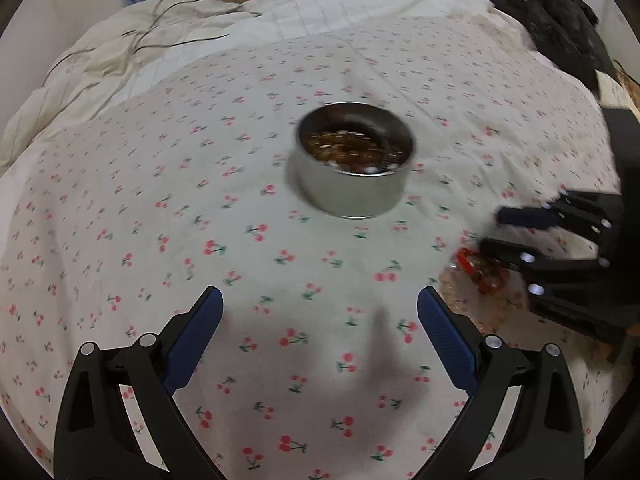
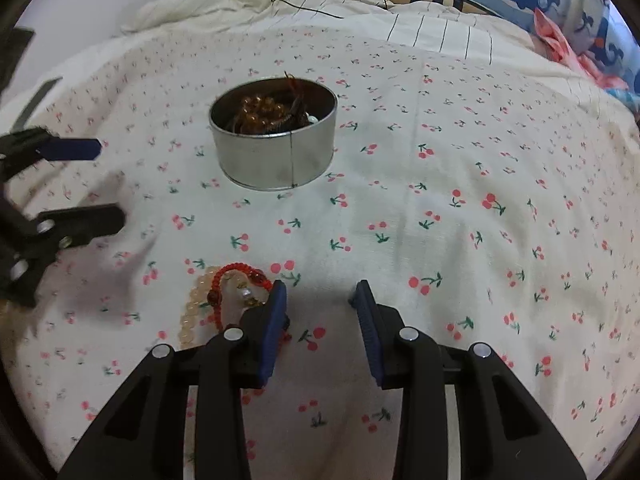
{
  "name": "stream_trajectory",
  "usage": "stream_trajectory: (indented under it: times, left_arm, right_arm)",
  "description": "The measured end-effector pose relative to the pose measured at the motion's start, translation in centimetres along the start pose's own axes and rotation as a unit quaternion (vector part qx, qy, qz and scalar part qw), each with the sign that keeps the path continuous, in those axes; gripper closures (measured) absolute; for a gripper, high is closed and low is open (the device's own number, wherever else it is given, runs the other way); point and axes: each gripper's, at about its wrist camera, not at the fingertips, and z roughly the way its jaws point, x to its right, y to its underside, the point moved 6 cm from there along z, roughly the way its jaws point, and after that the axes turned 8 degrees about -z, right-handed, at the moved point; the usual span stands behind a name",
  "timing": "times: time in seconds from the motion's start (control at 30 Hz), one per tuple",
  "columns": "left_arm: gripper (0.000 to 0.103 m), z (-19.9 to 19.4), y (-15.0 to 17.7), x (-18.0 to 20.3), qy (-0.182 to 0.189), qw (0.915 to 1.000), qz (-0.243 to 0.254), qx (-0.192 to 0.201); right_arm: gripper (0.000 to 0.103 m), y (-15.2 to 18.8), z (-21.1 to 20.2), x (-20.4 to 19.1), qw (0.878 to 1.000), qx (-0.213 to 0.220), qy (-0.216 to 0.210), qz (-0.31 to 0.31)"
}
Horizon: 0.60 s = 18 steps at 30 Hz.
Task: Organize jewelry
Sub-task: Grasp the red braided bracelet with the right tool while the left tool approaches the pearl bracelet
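From the left wrist, the left tongs (image 1: pixel 320 312) hang open and empty over the cherry-print bedsheet (image 1: pixel 160 200), pointing at the round tin (image 1: pixel 354 192), which already holds beads. The right tongs (image 1: pixel 496 232) show at the right edge beside a red bracelet (image 1: pixel 480 272), blurred here. From the right wrist, the right tongs (image 2: pixel 320 292) stand open and empty, their left finger just beside the red bracelet (image 2: pixel 224 280) and a pale bead bracelet (image 2: pixel 192 312) lying together on the sheet. The likely step is picking one up: shift left so the strand sits between the fingers, press into the soft sheet, close. The two strands overlap and may lift together. The tin (image 2: pixel 276 156) stands well apart ahead; the left tongs (image 2: pixel 108 184) sit near the route.
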Motion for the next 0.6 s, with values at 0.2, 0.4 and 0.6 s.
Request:
stream_trajectory:
  times: [0.2, 0.4, 0.6]
  left_arm:
    - [0.009, 0.9, 1.1, 3.6, 0.001, 0.9979, 0.063, -0.011]
    - [0.009, 2.8, 2.4, 6.0, -0.032, 0.9932, 0.109, -0.025]
    - [0.006, 3.4, 1.6, 3.8, -0.136, 0.9831, 0.122, -0.002]
  right_arm:
    - [0.065, 0.1, -0.4, -0.1, 1.0, 0.004, -0.021, -0.001]
    - [0.058, 0.2, -0.5, -1.0, 1.0, 0.003, -0.014, -0.024]
    - [0.053, 0.5, -0.2, 0.4, 0.999, -0.008, 0.037, -0.017]
